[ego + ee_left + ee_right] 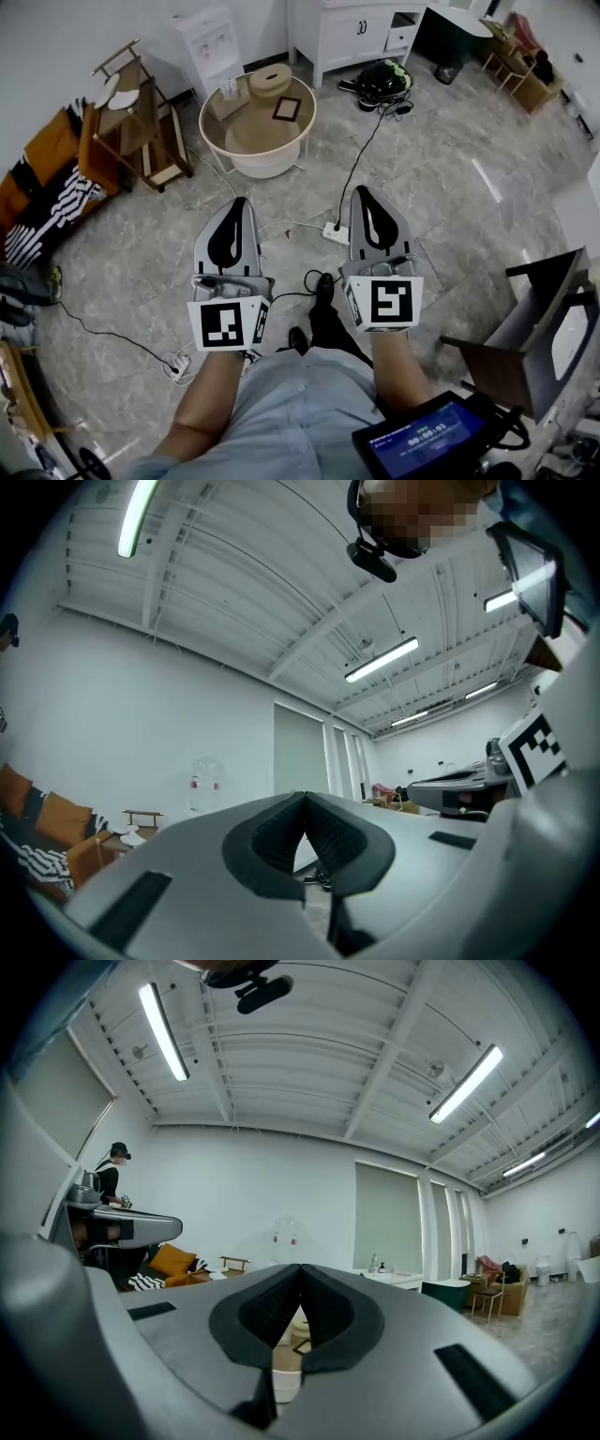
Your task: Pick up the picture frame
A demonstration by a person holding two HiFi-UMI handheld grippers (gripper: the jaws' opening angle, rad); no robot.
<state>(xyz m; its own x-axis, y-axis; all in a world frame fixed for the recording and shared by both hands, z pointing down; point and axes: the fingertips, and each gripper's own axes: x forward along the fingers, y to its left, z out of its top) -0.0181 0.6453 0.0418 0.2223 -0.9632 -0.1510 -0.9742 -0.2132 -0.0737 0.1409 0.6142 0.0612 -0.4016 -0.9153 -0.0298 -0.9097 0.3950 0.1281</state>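
In the head view the picture frame (286,108) sits on the round table (214,141), well ahead: one o'clock from the left gripper (240,202), about eleven from the right gripper (362,191). In the left gripper view, its jaws meet, empty. In the right gripper view the jaws are closed and empty, with the frame far beyond them.
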